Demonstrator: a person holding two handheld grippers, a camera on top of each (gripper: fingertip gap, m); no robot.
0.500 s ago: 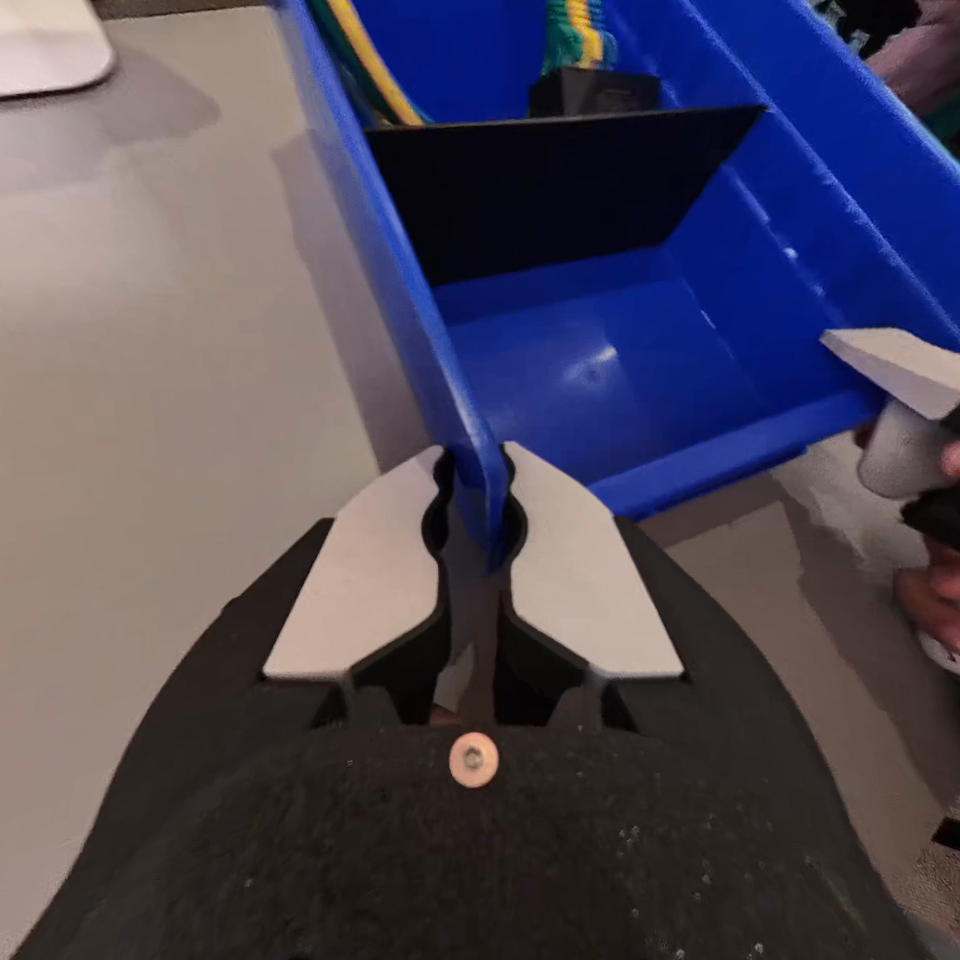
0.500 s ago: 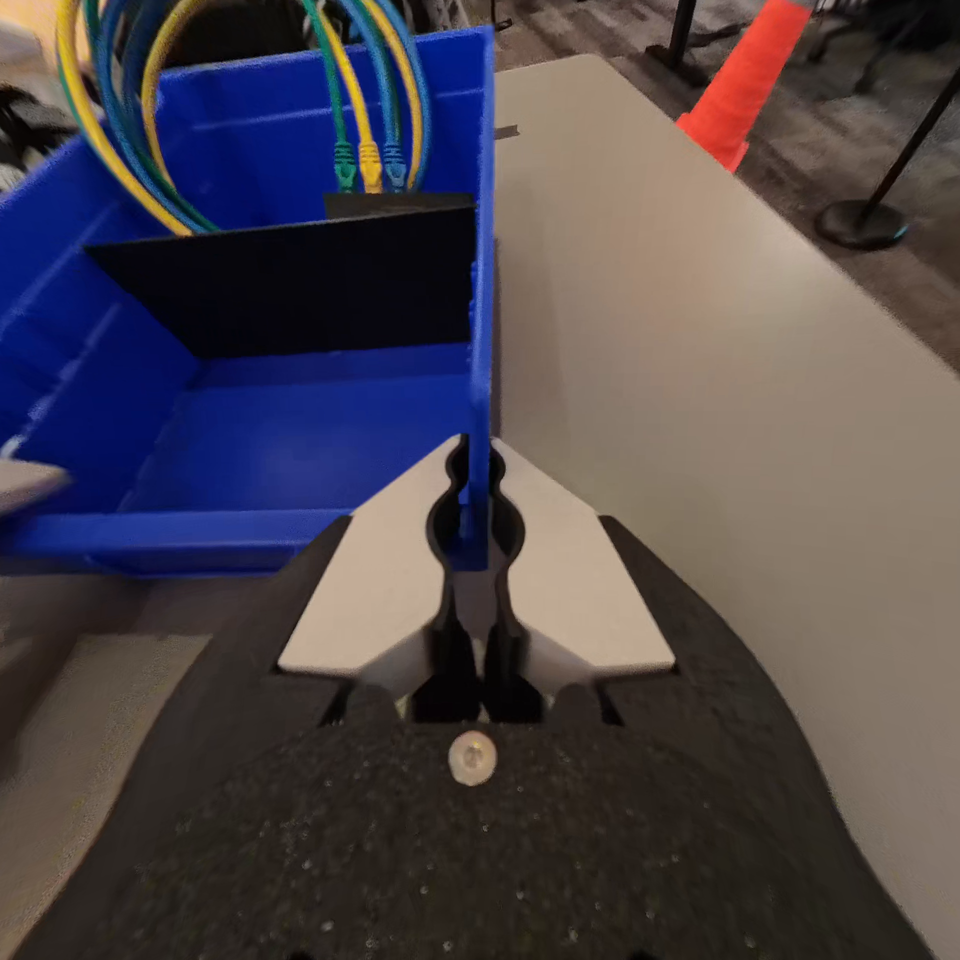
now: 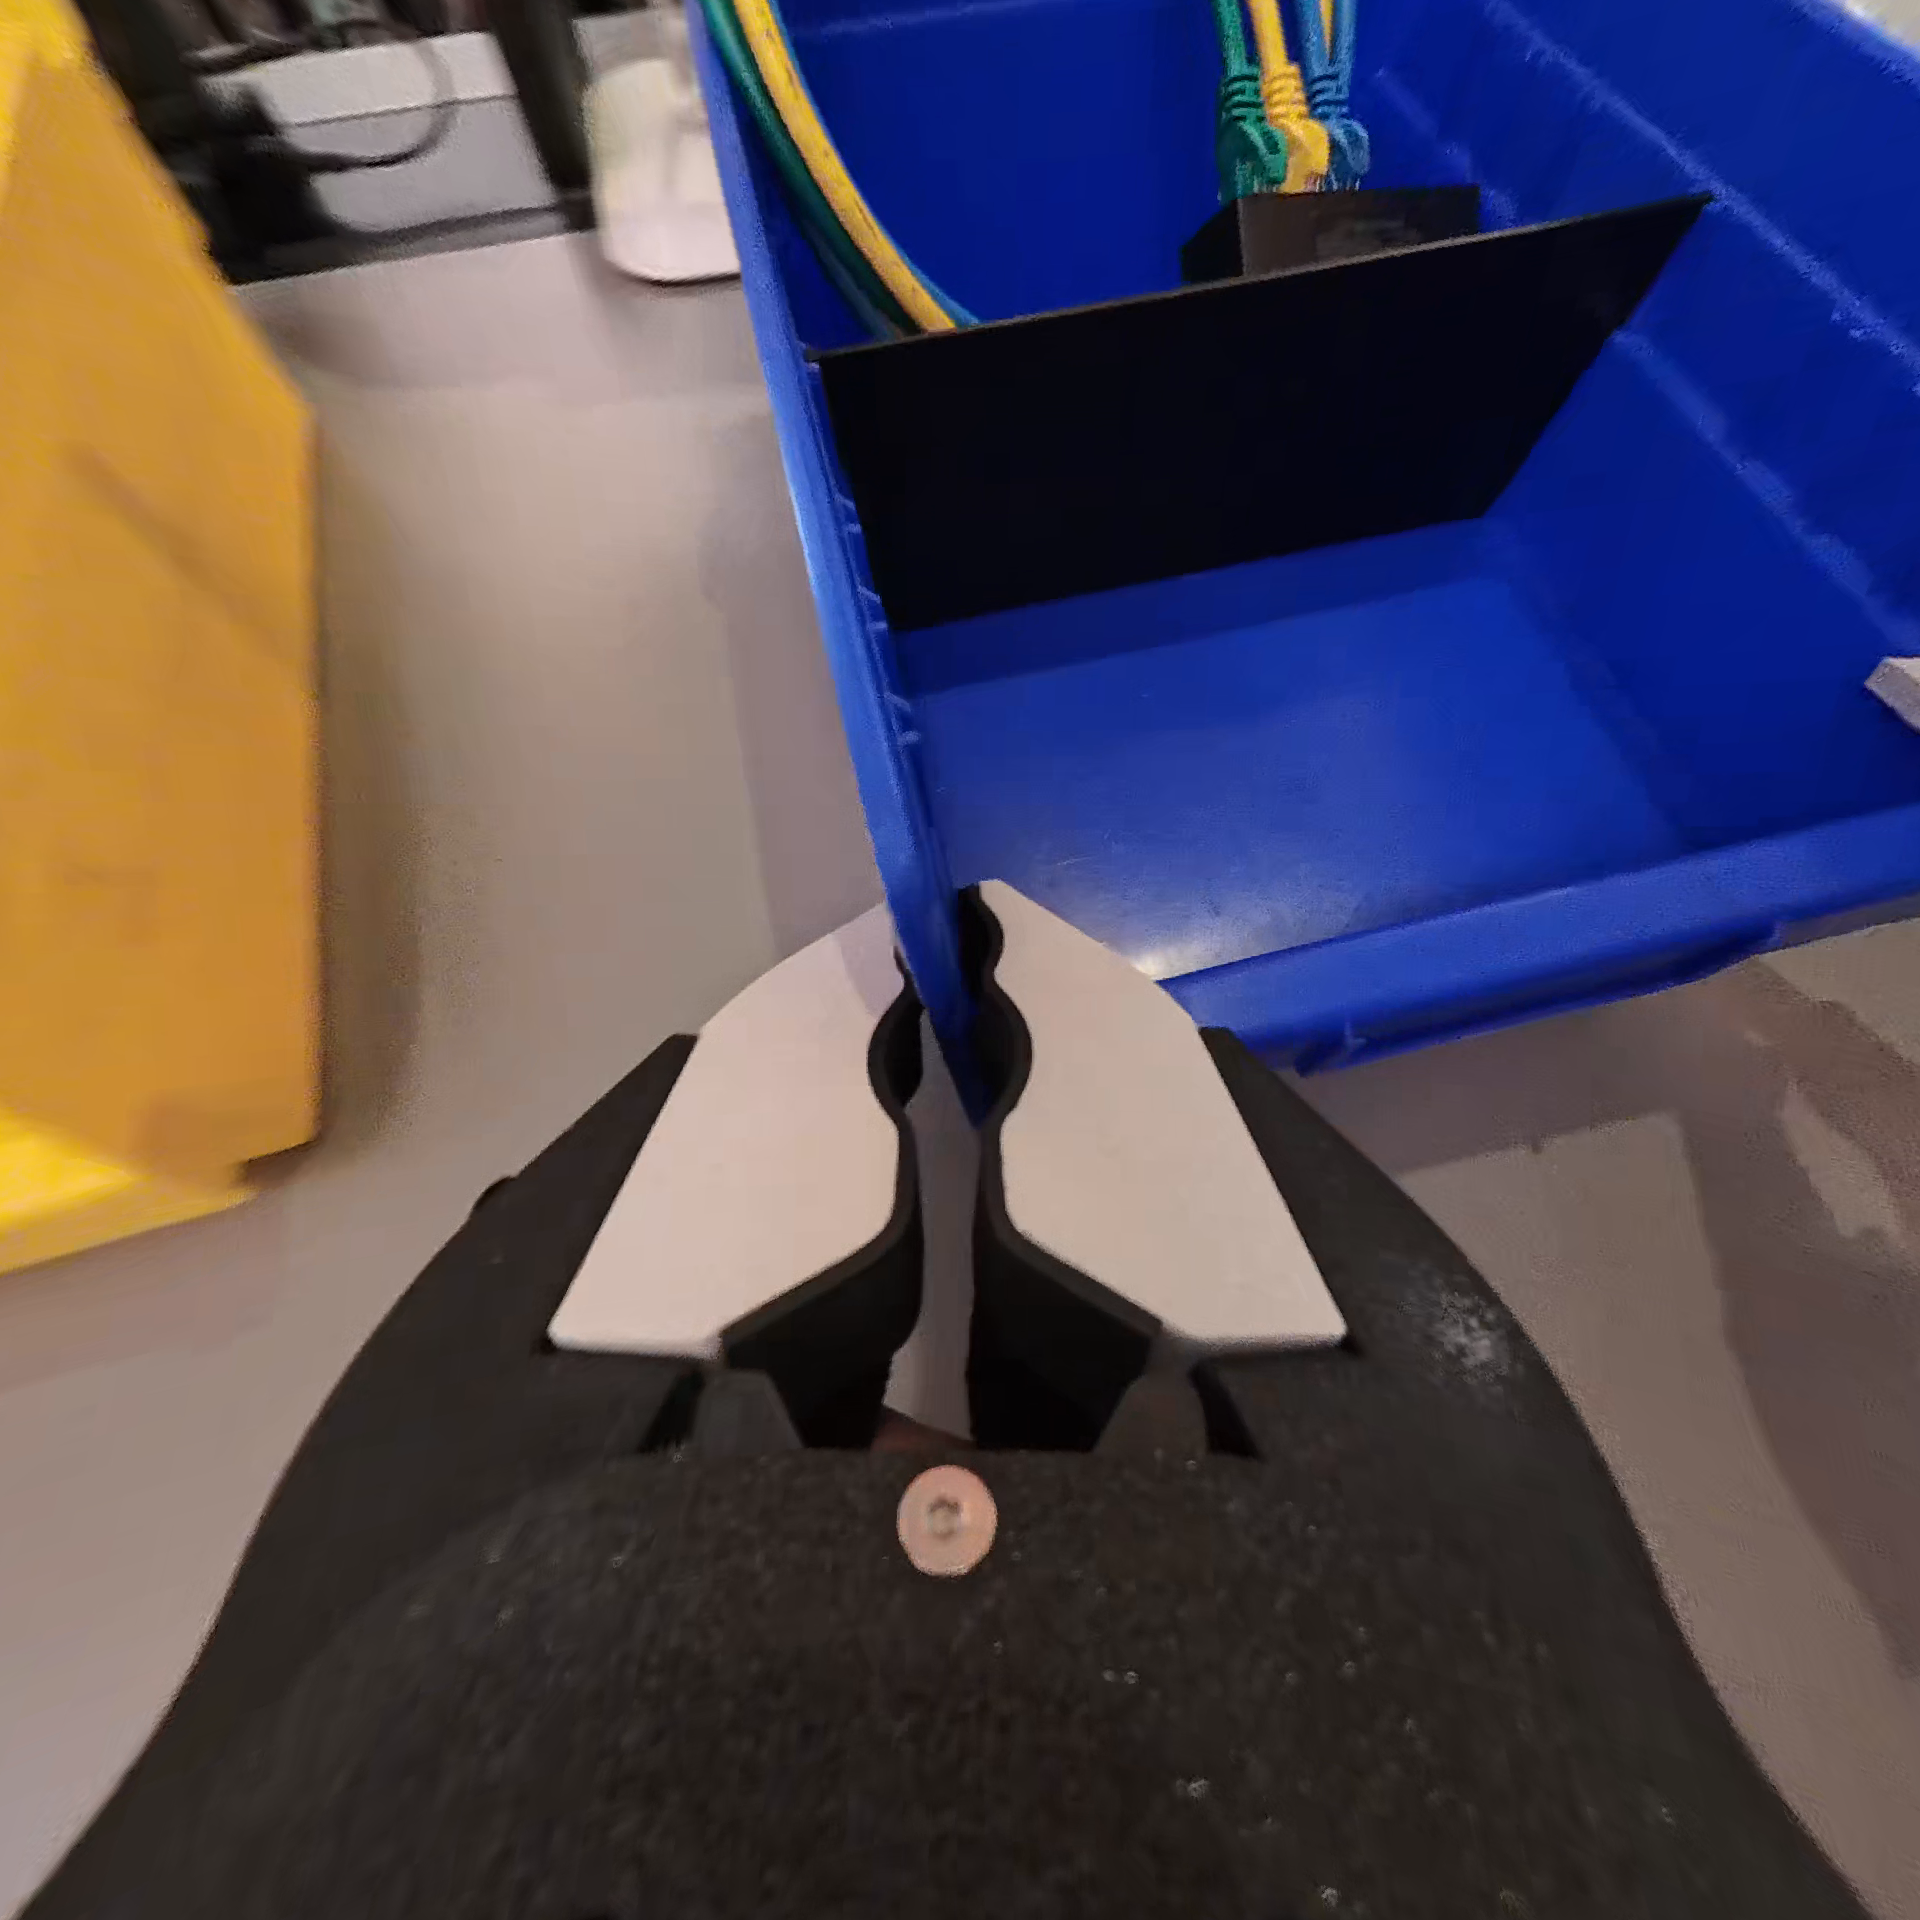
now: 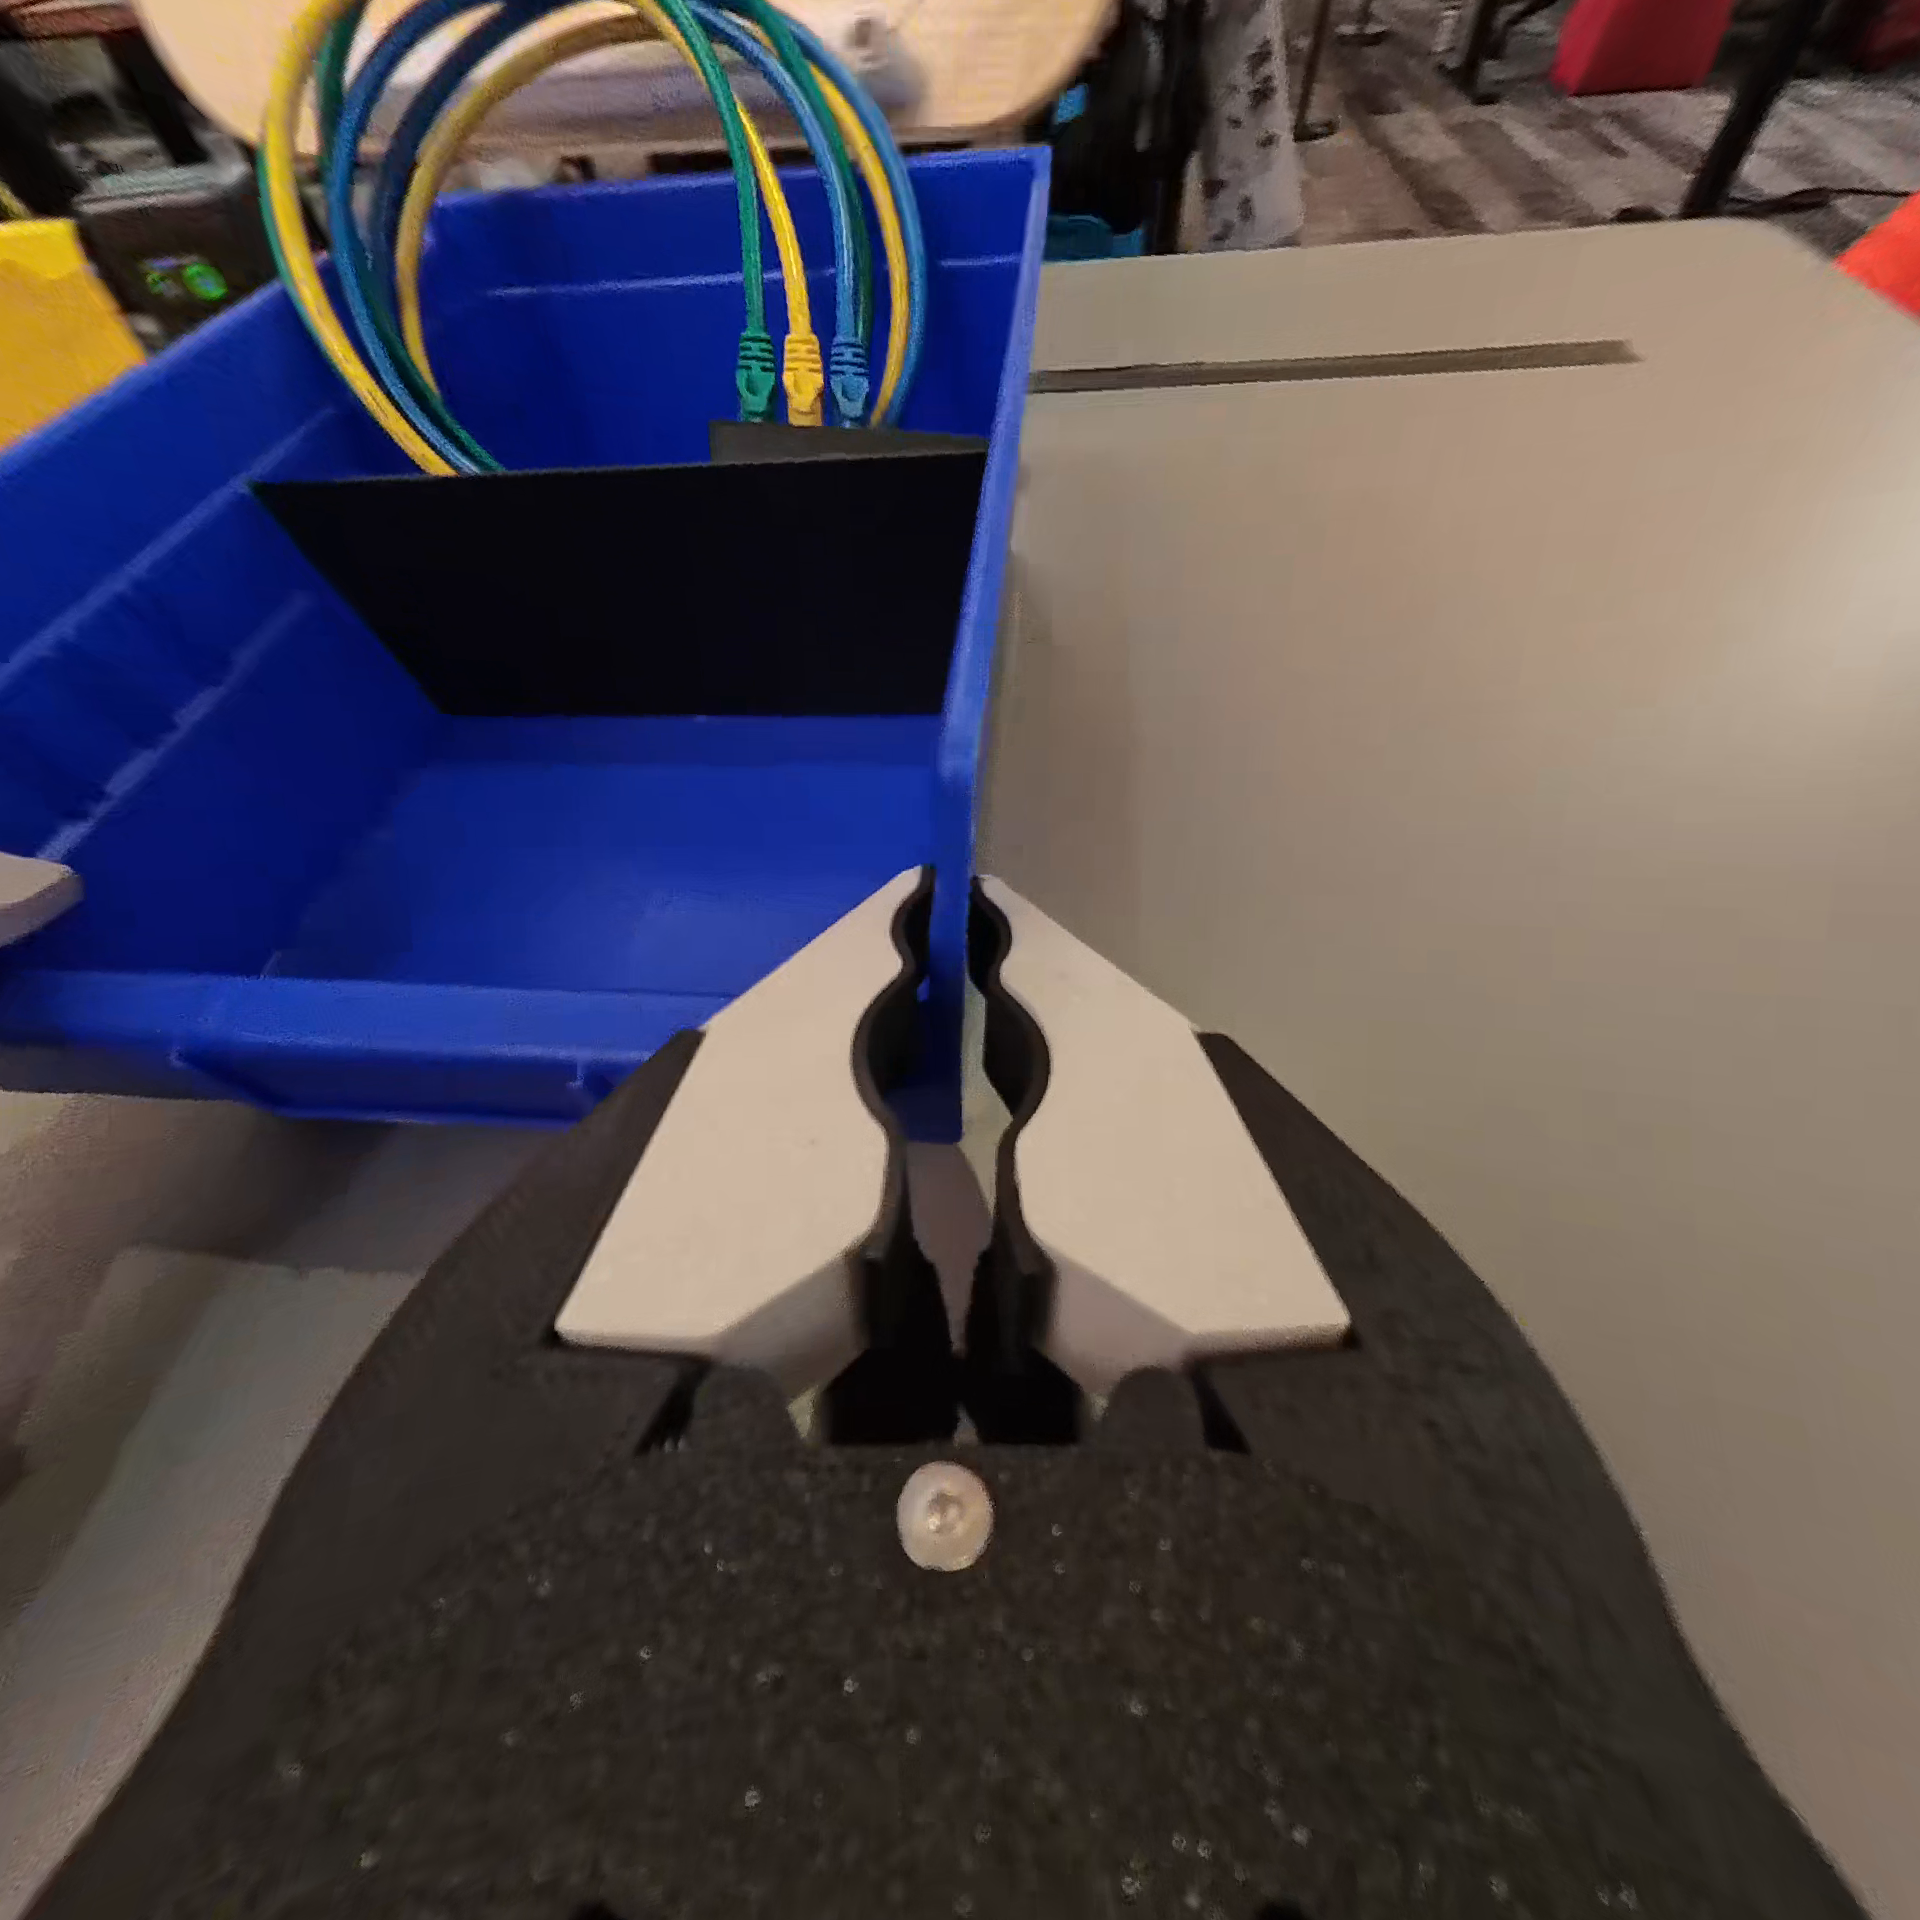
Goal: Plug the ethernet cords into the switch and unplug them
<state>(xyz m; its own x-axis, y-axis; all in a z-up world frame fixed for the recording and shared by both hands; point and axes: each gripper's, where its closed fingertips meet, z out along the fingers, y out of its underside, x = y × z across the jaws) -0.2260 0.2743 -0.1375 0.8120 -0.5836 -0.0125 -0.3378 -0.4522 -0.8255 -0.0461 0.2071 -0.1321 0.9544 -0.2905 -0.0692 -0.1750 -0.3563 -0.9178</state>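
Observation:
A blue bin (image 3: 1558, 935) with a black divider (image 3: 1195, 457) stands on the grey table. Behind the divider, a black switch (image 3: 1340, 229) has green, yellow and blue ethernet cords (image 3: 1283, 104) plugged into its top. My left gripper (image 3: 951, 914) is shut on the bin's left wall near the front corner. My right gripper (image 4: 948, 894) is shut on the bin's (image 4: 312, 1018) right wall near its front corner. The switch (image 4: 831, 442) and cords (image 4: 802, 379) also show in the right wrist view. The front compartment holds nothing. I cannot tell whether the bin is lifted off the table.
A yellow bin (image 3: 135, 623) stands on the table left of the blue bin. A strip of dark tape (image 4: 1330, 364) lies across the grey table (image 4: 1455, 831) to the right. A white object (image 3: 665, 187) sits behind the bin's left side. Each gripper's fingertip shows at the edge of the other's view.
Both grippers keep their hold on the bin walls. The bin and grippers have moved together over the table: the yellow bin has come into view on the left and the orange cone has gone.

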